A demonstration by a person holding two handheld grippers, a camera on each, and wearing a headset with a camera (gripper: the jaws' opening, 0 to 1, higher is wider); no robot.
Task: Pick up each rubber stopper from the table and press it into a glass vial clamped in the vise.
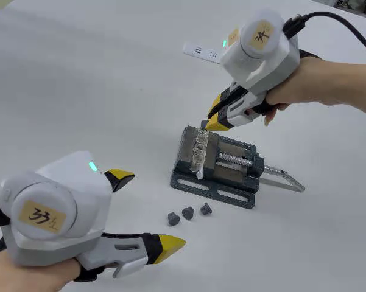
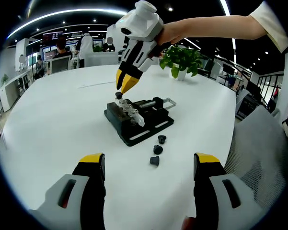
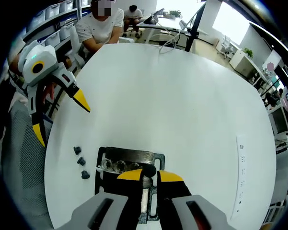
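Head view: a wide white table carries everything. At lower left, a hand holds the left gripper, white with black jaws and yellow tips. Its jaws are spread wide apart with nothing between them, and it hovers over bare table well short of the work. At upper right, another hand holds the right gripper, which angles down toward the near-centre of the table. Its jaws are drawn narrow, pinching a small dark rubber stopper at their tips. Below it a dark metal vise sits flat on the table, its screw handle pointing right. Clamped in the vise is a short row of clear glass vials. The pinched stopper is right at the far end of that row; whether it touches a vial is unclear. Three loose stoppers lie in a line on the table just in front of the vise, between it and the left gripper.
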